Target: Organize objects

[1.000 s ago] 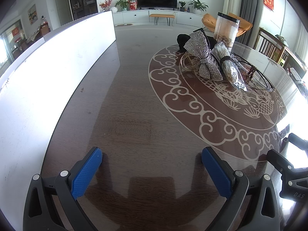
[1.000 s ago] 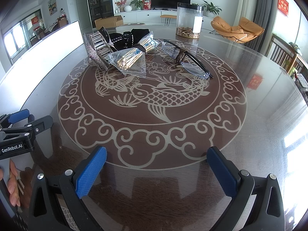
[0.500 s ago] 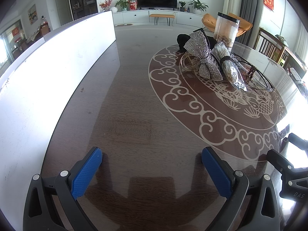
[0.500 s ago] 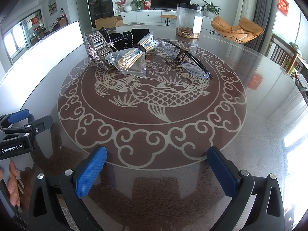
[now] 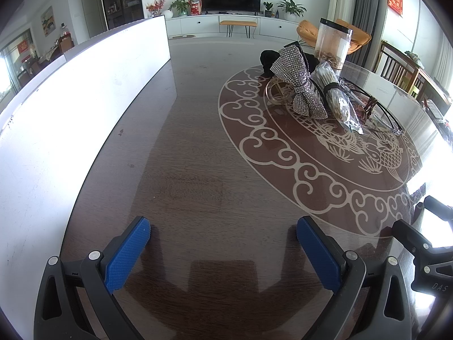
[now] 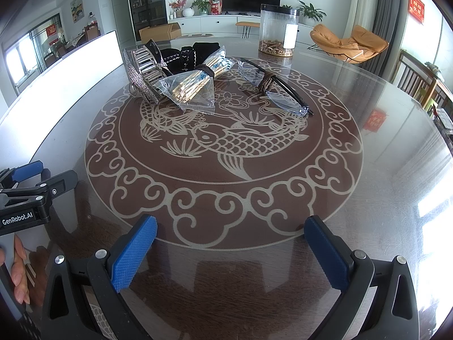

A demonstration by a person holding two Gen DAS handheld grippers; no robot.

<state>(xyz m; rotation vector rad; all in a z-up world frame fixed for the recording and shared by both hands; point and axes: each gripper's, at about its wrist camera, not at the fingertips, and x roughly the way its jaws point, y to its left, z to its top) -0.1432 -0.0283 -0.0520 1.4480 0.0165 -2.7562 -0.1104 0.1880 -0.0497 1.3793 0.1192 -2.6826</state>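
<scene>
A round glass-topped bench [image 6: 382, 147] w/ a koi-and-cloud inlay fills both views. A long white panel [image 5: 70, 107] is seen along its left edge. Towards the far side a clear jar [image 6: 279, 32] w/ a black lid is stood upright, apart from the rest. The task items are clustered on the far part of the inlay: black fabric [image 6: 195, 53] at the back, a rhinestone bow [image 5: 300, 85] just beside a bagged bundle of sticks [image 6: 192, 85], then glasses [image 6: 279, 90] in clear wrap to the right. Left claw [image 5: 223, 250] – fingers held wide apart, nothing gripped, over bare bench nr the near edge. Right claw [image 6: 230, 250] – likewise spread and empty.
</scene>
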